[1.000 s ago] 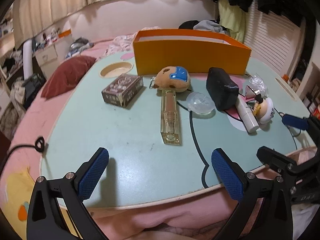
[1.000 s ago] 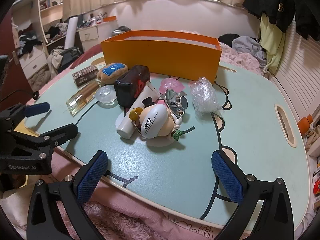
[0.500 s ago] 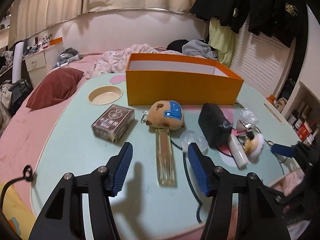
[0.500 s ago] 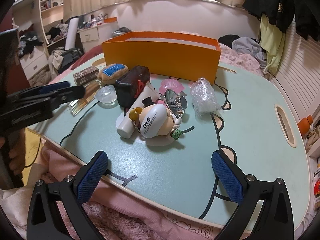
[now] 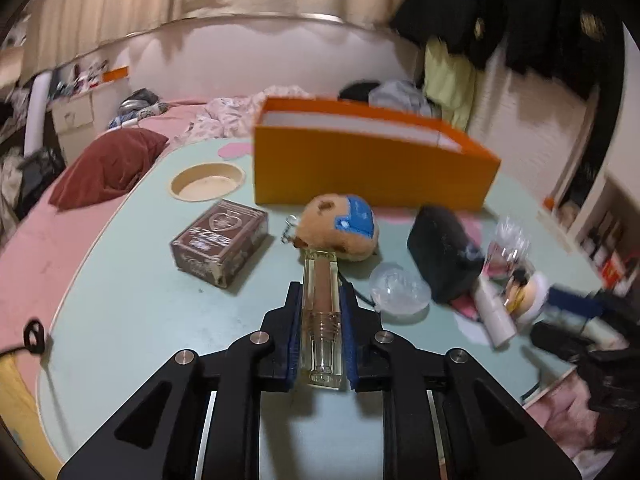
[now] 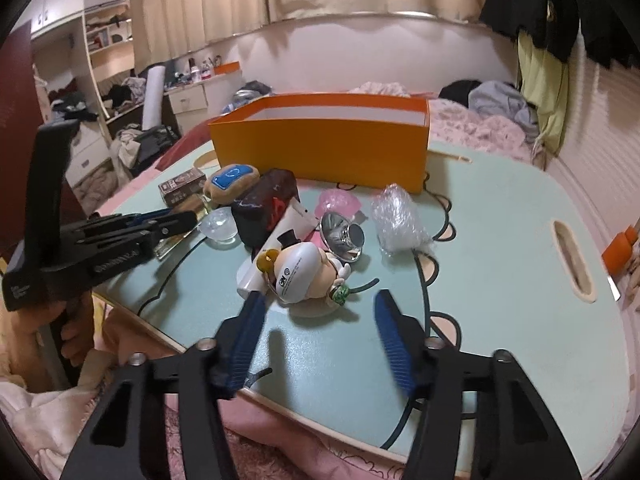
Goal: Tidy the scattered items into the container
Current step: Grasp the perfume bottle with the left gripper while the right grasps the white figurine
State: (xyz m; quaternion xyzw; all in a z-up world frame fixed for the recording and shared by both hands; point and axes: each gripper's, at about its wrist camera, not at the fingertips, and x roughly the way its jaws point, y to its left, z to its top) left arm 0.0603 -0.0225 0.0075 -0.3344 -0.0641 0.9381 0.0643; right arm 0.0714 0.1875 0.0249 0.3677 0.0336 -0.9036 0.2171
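The orange box [image 5: 360, 168] [image 6: 320, 148] stands open at the far side of the pale green table [image 5: 140, 320]. My left gripper [image 5: 320, 292] is shut on a long clear glass bottle [image 5: 320, 320] that lies flat, its far end against a brown plush [image 5: 340, 228]. In the right wrist view the left gripper [image 6: 176, 220] shows at the left, held by a hand. My right gripper [image 6: 320, 300] is closing. Its blue pads stand either side of the near end of a white round toy figure [image 6: 304, 276] without touching it.
A brown card box [image 5: 220, 240], a black pouch [image 5: 440, 248], a clear dome [image 5: 398, 292] and a white tube [image 5: 494, 316] lie on the table. A silver funnel [image 6: 344, 236], a pink piece [image 6: 338, 202] and a bubble-wrap bundle [image 6: 394, 216] sit behind the figure. Pink bedding surrounds the table.
My left gripper moved forward over the table and closed on the glass bottle. My right gripper's jaws narrowed from wide open toward the white figure.
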